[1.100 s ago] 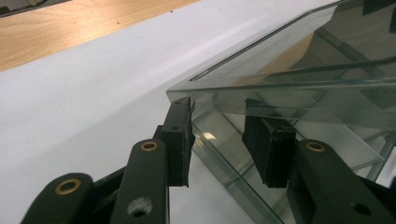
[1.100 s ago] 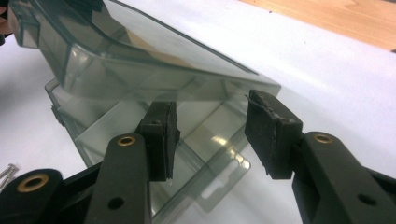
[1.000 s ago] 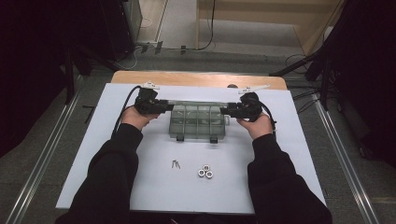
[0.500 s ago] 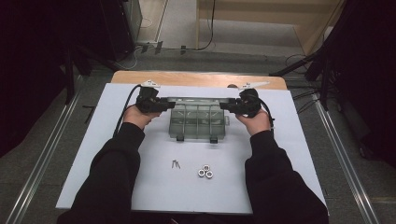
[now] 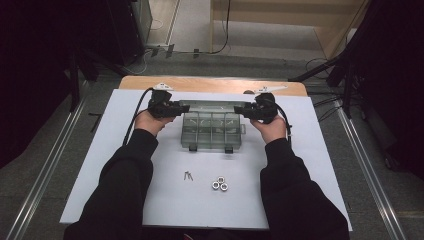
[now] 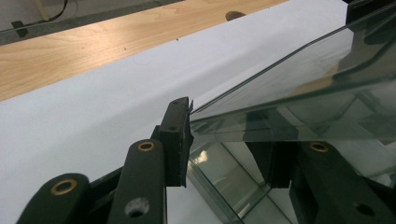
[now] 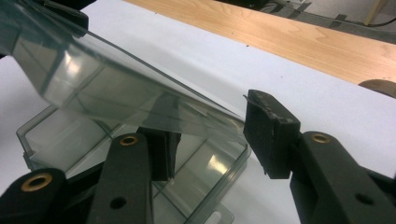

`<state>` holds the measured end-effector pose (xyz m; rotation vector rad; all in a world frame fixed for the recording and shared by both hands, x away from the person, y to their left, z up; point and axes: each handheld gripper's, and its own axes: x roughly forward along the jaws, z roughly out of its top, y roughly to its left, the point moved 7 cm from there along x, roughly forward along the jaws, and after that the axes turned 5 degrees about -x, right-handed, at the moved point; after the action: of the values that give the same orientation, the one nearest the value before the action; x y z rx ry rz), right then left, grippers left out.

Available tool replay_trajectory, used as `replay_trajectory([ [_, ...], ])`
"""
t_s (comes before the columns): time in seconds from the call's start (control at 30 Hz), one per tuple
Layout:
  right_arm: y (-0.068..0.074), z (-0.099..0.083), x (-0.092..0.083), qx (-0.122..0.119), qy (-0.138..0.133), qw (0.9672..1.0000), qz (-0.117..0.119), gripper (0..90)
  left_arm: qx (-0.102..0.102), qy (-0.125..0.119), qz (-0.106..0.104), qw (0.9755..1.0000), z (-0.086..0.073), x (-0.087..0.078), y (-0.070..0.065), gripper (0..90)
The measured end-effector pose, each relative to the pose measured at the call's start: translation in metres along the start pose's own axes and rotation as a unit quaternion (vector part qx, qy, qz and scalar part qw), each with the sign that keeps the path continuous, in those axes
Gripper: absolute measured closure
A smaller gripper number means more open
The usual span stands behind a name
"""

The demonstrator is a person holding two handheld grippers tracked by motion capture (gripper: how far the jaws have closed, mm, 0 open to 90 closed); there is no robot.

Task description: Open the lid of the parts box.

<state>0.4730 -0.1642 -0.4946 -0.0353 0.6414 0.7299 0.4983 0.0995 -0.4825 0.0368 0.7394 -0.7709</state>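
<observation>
Your left gripper (image 5: 172, 108) and right gripper (image 5: 246, 110) hold the lid (image 6: 299, 88) half-raised, jaws part-open across its 2 ends, box (image 5: 212, 131) between.

I found no readable text, label, brand, number or sign anywhere from my station: not on the clear compartment box (image 5: 212, 130), not on the white desk (image 5: 300, 165), nor on either tool's black parts.
</observation>
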Motion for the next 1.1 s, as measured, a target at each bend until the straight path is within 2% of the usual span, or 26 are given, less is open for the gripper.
replay_trajectory([
  [0.37,-0.008,0.000,0.009,0.022,-0.021,0.9995,-0.002,56.4,-0.008,-0.018,0.017,0.9997,0.001,0.010,0.005,59.9],
  [0.53,-0.009,0.000,0.013,0.018,-0.023,0.9995,-0.007,56.4,-0.021,-0.021,0.013,0.9995,0.001,0.013,0.007,59.9],
  [0.73,-0.011,0.000,0.018,0.031,-0.032,0.9989,-0.011,58.0,-0.032,-0.026,0.020,0.9990,-0.001,0.020,0.011,59.9],
  [0.87,-0.014,-0.002,0.021,0.035,-0.031,0.9988,-0.014,59.2,-0.042,-0.029,0.015,0.9986,-0.001,0.021,0.012,60.0],
  [0.9,-0.015,-0.004,0.023,0.039,-0.030,0.9987,-0.011,59.4,-0.050,-0.030,0.005,0.9983,-0.001,0.021,0.014,60.0],
  [1.07,-0.017,-0.004,0.026,0.039,-0.031,0.9986,-0.016,60.6,-0.060,-0.032,0.004,0.9977,-0.001,0.024,0.017,60.1],
  [1.1,-0.017,-0.005,0.028,0.041,-0.031,0.9986,-0.017,61.3,-0.061,-0.035,0.009,0.9975,-0.001,0.026,0.017,60.1],
])
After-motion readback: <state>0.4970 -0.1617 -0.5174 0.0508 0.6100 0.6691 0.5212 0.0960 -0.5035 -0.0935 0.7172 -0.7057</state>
